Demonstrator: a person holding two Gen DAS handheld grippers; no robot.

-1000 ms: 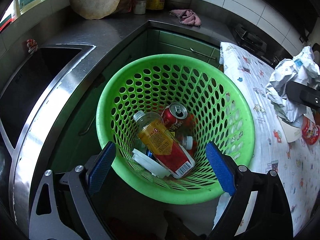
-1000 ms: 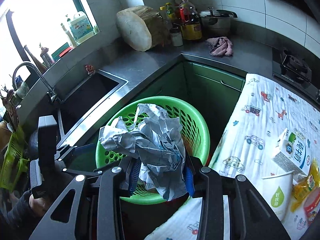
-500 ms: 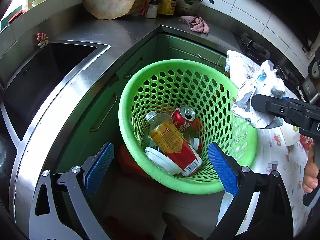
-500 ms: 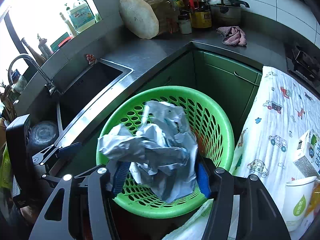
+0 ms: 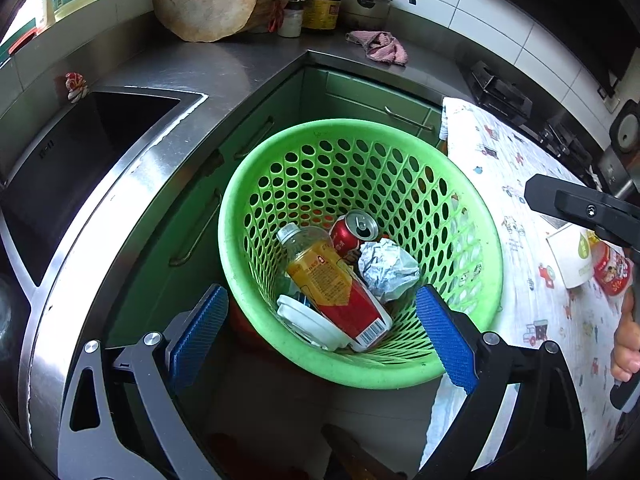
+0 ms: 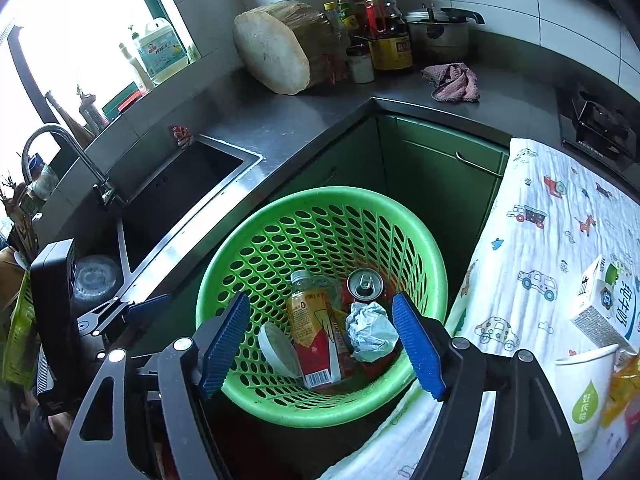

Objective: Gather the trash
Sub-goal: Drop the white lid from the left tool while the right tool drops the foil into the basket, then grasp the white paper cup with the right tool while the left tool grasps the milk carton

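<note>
Right tool has let go: jaws now spread and empty over the basket, and the paper wad it pinched a second ago lies at the bottom beside the bottle and can, so that piece is done. Left tool is spread too, empty, hovering at the basket's near rim. Right view shows what's likely next on the table, a carton and cup; left view shows only the cup's edge, no carton.
</note>
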